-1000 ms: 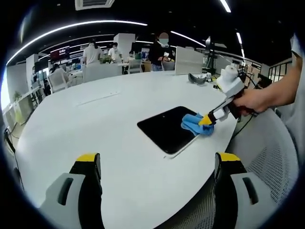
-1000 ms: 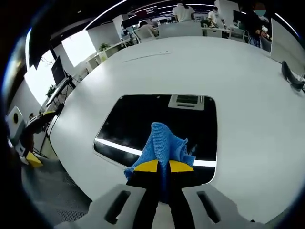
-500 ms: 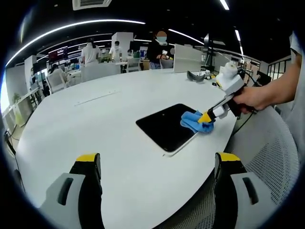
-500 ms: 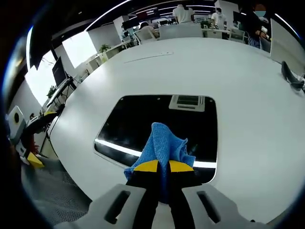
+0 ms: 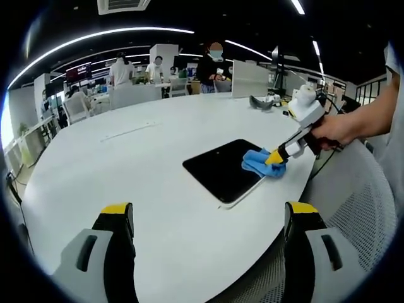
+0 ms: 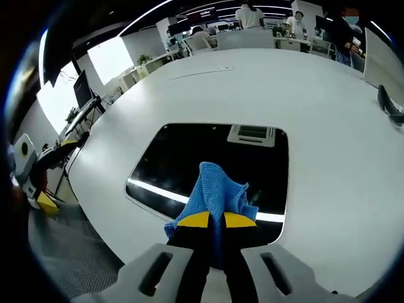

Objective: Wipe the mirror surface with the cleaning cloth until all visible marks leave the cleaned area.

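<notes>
While the cloth (image 6: 218, 192) is pinched between the closed jaws of the right gripper (image 6: 210, 219), its free end is seen resting on the mirror (image 6: 189, 158), near that panel's nearer edge. From this gripper the unwiped dark surface extends toward 12 o'clock, the long axis running from 9 to 3 o'clock. The mirror lies flat on the white table (image 5: 126, 164). The left gripper (image 5: 208, 218) is held well apart from the mirror, jaws spread wide and empty; the mirror is placed at its 1 o'clock. The right gripper is judged the nearer. No marks can be made out on the surface.
</notes>
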{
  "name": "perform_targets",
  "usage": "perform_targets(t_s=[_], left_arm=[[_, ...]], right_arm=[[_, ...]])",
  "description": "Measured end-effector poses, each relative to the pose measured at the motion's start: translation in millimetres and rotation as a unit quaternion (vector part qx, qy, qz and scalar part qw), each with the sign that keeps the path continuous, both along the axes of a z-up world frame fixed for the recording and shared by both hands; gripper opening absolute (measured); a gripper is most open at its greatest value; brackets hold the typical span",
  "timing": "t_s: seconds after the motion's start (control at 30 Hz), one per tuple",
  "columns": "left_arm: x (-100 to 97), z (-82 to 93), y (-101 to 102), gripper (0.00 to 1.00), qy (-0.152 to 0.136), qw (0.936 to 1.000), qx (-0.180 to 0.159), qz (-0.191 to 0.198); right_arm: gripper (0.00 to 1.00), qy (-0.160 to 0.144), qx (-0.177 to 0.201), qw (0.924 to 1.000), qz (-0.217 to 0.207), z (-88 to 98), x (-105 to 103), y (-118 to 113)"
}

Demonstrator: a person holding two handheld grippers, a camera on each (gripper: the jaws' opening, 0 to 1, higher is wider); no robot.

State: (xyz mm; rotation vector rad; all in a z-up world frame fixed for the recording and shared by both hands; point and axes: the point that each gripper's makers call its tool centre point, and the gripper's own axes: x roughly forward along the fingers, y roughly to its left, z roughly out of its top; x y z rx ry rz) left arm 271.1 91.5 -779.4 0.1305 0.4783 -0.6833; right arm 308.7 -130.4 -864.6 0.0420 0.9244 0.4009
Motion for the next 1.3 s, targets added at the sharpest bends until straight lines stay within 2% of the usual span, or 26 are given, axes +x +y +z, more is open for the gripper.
perform_targets(t_s=[0.67,1.3], left_arm=[[3.6,-0.2,2.1,0.99,-0.002,1.0000,-0.002,0.003],[5.3,-0.7,4.4,0.99,-0.004,1.0000,-0.001,0.005]], right_arm=[[0.01,0.009,0.009,0.9996,-0.026,-1.4,-0.6,-22.3],[0.01,0.012,0.001,0.9993,-0.036,-2.7,0.4,-40.7]])
